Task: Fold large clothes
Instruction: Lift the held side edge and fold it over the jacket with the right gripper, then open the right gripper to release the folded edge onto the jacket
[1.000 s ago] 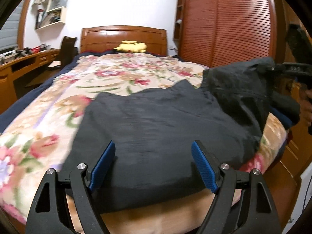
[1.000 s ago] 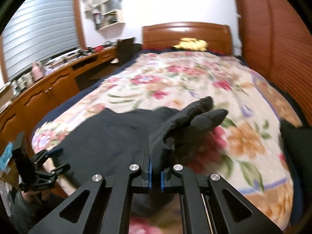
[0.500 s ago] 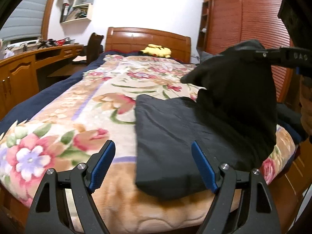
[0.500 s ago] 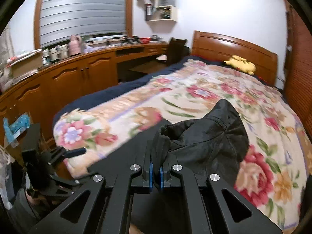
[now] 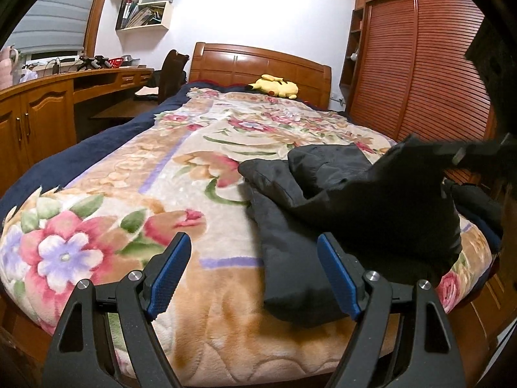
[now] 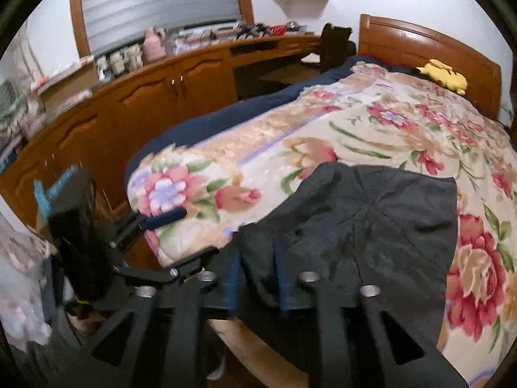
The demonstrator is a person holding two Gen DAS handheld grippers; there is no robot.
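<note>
Right wrist view: one dark garment (image 6: 371, 226) between right claw's (image 6: 257, 279) just-parting jaws.

The near left part of the bed (image 5: 135, 194) lies bare: floral blanket (image 5: 106, 236) with nothing on it, wide room for a claw to pass. The dark garment (image 5: 339, 213) heaps over the near right part, blocking that side. The left claw (image 5: 253, 273) hovers at the foot edge, its jaws wide apart with nothing between them. Along the left side runs a wooden cabinet surface (image 6: 135, 97); a louvred wardrobe (image 5: 429, 74) closes the right. A yellow plush toy (image 5: 274, 85) lies by the headboard (image 5: 258, 64).
</note>
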